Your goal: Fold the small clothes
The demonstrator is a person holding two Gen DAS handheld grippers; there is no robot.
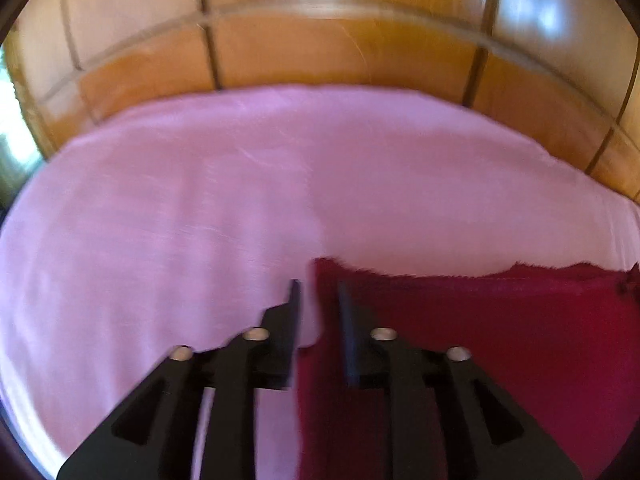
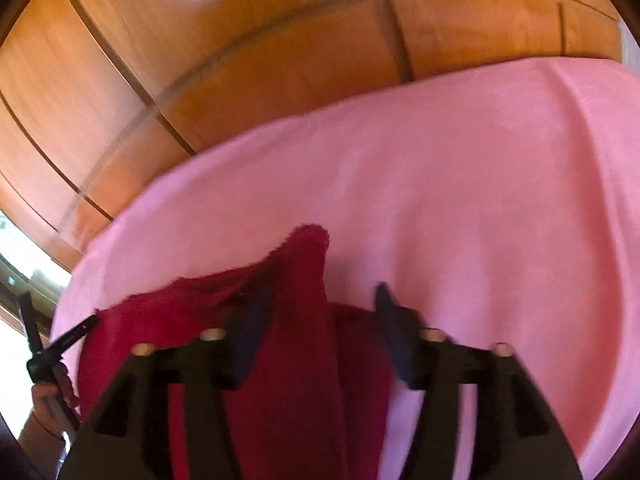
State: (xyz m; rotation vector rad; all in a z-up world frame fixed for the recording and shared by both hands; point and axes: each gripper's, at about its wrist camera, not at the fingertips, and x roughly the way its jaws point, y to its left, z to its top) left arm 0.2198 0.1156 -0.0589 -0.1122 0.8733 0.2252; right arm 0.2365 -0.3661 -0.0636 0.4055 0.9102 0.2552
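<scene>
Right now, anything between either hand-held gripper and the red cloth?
Nothing visible. The dark red fuzzy cloth already sits between the fingers of the right hand-held gripper and the left hand-held gripper, over the pink bedsheet. Blur hides whether either grips.

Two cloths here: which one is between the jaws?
The dark red cloth. It rises between both grippers' jaws, while the pale pink sheet lies spread flat underneath.

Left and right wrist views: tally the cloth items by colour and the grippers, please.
Dark red cloth: 1
Pink sheet: 1
Grippers: 2, left gripper and right gripper
Total: 4
</scene>
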